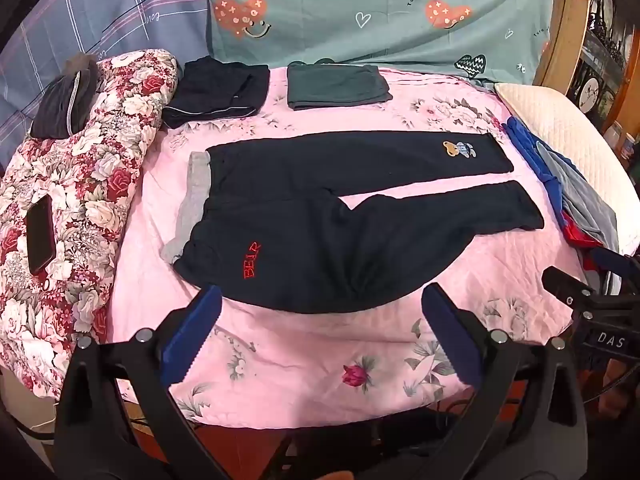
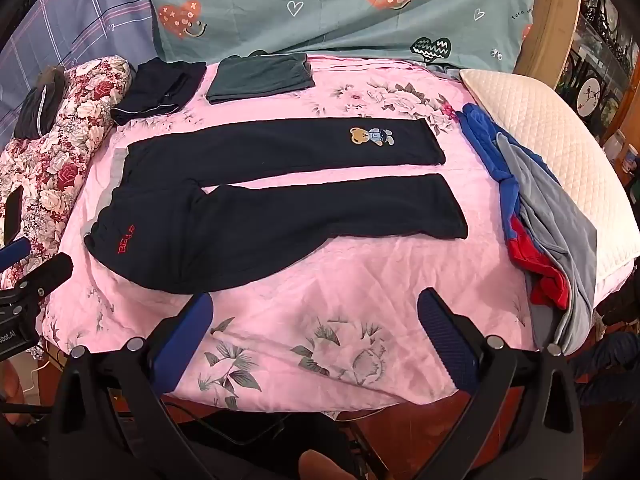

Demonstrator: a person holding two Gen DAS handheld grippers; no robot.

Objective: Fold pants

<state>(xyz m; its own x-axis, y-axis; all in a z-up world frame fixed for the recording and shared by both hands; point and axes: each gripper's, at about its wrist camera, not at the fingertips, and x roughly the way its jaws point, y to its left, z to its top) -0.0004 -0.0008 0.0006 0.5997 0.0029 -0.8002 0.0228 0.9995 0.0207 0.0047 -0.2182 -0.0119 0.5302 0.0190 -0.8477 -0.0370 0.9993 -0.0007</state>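
Note:
Dark navy pants (image 1: 320, 220) lie flat on the pink floral bed sheet (image 1: 300, 352), grey waistband at the left, both legs running to the right. They carry a red "BEAR" stitching and a bear patch on the far leg. The pants also show in the right wrist view (image 2: 256, 216). My left gripper (image 1: 320, 312) is open and empty, just short of the pants' near edge. My right gripper (image 2: 316, 316) is open and empty, over the sheet in front of the near leg.
Two folded garments, one dark (image 1: 220, 92) and one grey-green (image 1: 336, 86), lie at the far side. A floral quilt (image 1: 80, 200) with a phone (image 1: 40, 236) is at the left. A pile of blue, grey and red clothes (image 2: 536, 216) and a white pillow (image 2: 560, 152) are at the right.

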